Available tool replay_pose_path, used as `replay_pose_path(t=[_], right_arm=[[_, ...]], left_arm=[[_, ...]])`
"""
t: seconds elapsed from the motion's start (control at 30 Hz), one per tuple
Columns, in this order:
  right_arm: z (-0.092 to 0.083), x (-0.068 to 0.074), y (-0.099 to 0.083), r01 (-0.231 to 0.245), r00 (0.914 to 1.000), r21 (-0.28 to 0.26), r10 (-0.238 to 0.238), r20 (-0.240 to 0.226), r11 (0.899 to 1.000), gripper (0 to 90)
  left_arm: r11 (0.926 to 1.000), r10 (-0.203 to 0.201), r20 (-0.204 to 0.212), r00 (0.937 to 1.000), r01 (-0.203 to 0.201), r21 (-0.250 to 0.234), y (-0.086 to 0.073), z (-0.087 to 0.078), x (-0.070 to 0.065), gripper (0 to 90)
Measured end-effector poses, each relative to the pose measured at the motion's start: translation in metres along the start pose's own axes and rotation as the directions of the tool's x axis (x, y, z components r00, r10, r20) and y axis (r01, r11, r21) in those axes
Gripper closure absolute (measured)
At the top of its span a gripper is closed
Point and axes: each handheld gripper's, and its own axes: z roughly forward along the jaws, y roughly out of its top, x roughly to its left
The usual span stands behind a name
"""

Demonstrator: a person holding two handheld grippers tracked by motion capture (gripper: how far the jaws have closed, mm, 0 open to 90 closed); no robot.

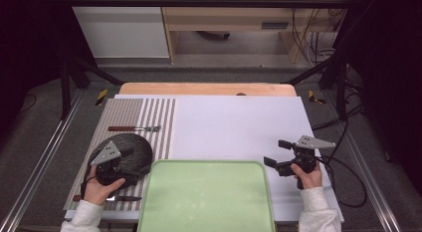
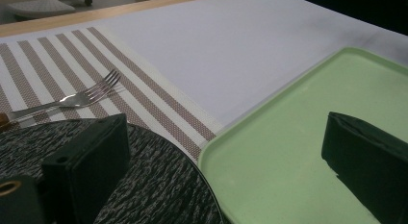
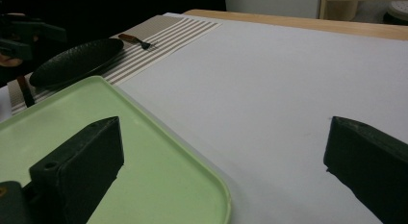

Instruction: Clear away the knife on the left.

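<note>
**Plate rim and tray edge are the snag points**

Your left gripper (image 1: 119, 160) hangs over the dark plate (image 1: 134, 145), jaws spread wide, nothing between them. In the left gripper view the plate (image 2: 159, 185) lies under the left jaw and its rim touches or overlaps the green tray (image 2: 308, 137) edge below the gap; can't tell which. Drop straight down and one finger could hit the tray rim, tipping the plate. The fork (image 1: 135, 128) sits beyond the fingertips, the knife (image 1: 122, 198) behind them by your hand; a sideways slide could knock either. Your right gripper (image 1: 278, 155) is released too, empty, over bare mat just right of the tray.
</note>
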Motion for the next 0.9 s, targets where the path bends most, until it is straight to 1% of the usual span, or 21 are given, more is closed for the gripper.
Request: replay_pose_path(t=[0.1, 0.23, 0.47, 0.7, 0.87, 0.9], right_arm=[[0.001, 0.000, 0.000, 0.001, 1.0000, 0.003, -0.001, -0.003, 1.000, 0.8], [0.001, 0.000, 0.000, -0.001, 1.0000, 0.004, 0.001, -0.002, 1.000, 0.8], [0.003, 0.001, 0.001, 0.003, 1.0000, 0.013, -0.003, 0.002, 1.000, 0.8], [0.003, 0.001, 0.001, 0.004, 1.0000, 0.011, -0.004, 0.001, 1.000, 0.8], [0.002, 0.002, 0.001, 0.001, 1.0000, 0.011, -0.001, 0.002, 1.000, 0.8], [0.002, 0.002, 0.001, 0.002, 1.0000, 0.011, -0.002, 0.001, 1.000, 0.8]], left_arm=[[1.0000, -0.001, -0.005, 1.0000, 0.001, 0.002, 0.000, 0.000, 0.000, 2.8], [1.0000, -0.002, -0.002, 1.0000, 0.002, 0.001, 0.002, -0.001, -0.001, 2.8], [0.9999, 0.008, 0.002, 1.0000, -0.008, 0.014, 0.006, 0.000, -0.001, 2.7], [0.9998, 0.012, 0.006, 0.9999, -0.012, 0.012, 0.009, -0.006, 0.003, 2.6], [0.9994, 0.020, -0.001, 0.9998, -0.020, 0.029, 0.010, -0.011, 0.005, 2.5], [0.9990, 0.028, -0.004, 0.9996, -0.028, 0.036, 0.011, -0.015, 0.006, 2.5]])
